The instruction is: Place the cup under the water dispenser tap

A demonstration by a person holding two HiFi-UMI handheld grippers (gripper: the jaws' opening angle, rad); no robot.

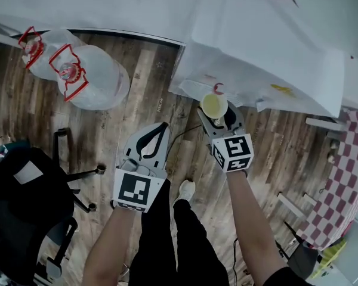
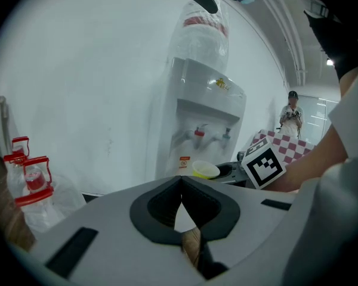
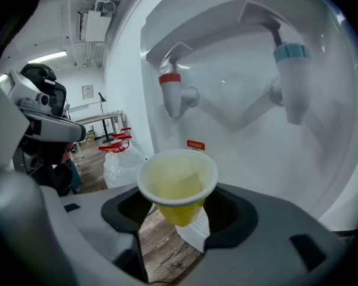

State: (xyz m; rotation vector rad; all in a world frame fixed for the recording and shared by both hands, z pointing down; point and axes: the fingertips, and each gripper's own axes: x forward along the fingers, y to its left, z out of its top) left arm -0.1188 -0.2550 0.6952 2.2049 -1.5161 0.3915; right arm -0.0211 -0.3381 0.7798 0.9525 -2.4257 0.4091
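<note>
The right claw [image 3: 179, 212] grips the yellow cup [image 3: 178, 180] upright, mouth up. The left claw [image 2: 180, 186], clenched on nothing, hangs to its left. On the water dispenser [image 3: 244, 154], ahead of the cup and above it, the red tap [image 3: 170, 94] is nearest the rim and the blue tap [image 3: 291, 76] is further right. The small red label [image 3: 196, 145] is unreadable.

An office or lab-like workroom is suggested. A bottle-fed water dispenser [image 2: 203, 100] is set against a plain white wall, and spare water jugs [image 1: 95, 79] with red handles are left on the wood-plank floor [image 1: 146, 64] beside it. A black swivel office chair [image 1: 24, 201] on castors is seen nearby. A red-and-white checked cloth [image 1: 346, 177] is spread to one side. Strip ceiling lights [image 3: 48, 56] and tables [image 3: 101, 119] are seen further back.
</note>
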